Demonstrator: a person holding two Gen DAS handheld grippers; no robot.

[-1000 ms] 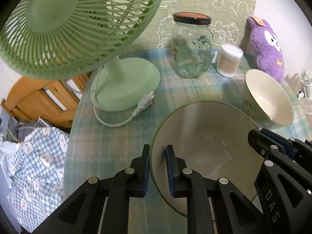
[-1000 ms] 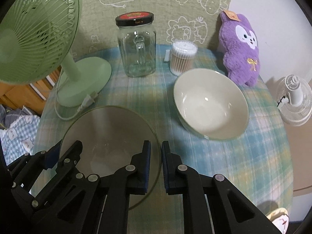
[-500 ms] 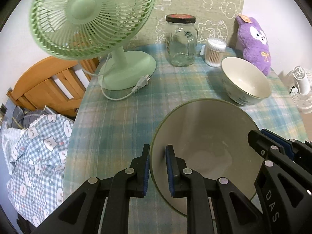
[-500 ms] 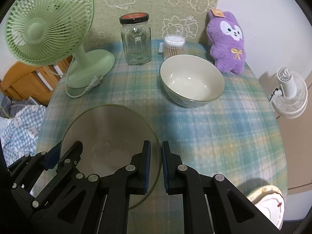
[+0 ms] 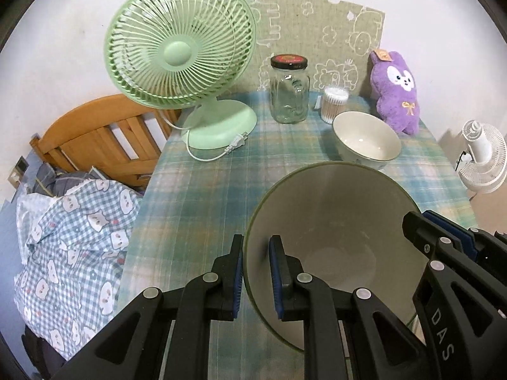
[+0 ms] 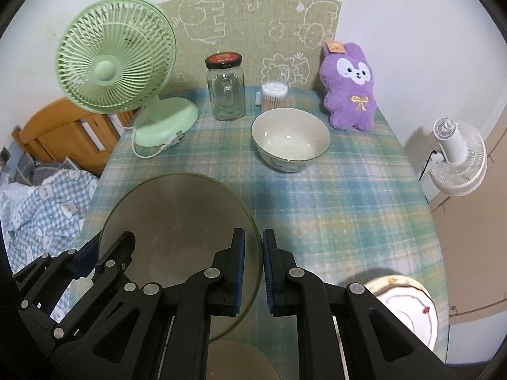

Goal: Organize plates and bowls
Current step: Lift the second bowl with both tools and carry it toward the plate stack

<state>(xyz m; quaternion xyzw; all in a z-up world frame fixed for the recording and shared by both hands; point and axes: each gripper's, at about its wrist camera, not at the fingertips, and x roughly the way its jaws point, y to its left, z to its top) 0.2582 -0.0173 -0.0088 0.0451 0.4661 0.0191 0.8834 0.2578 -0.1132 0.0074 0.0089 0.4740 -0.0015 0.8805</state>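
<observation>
While angled downward | left tongs [image 5: 256, 280] and right tongs [image 6: 252, 274] pinch big bowl [image 5: 332, 221] rim

Soft, even indoor light, sharp focus, strong fisheye bending with dark corners, and faint shadows under the bowl [image 6: 291, 141].

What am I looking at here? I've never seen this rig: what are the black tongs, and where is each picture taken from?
No robot arm: a person holds one black two-finger tool in each hand, with a fisheye camera on each looking along its fingers. The left tool and right tool each pinch opposite rims of one large green-rimmed cream bowl, carried above the checked blue-green tablecloth. On the cloth stand a smaller cream bowl, a green desk fan, a clear glass jar with a dark lid, a tub of cotton swabs and a purple plush rabbit.
</observation>
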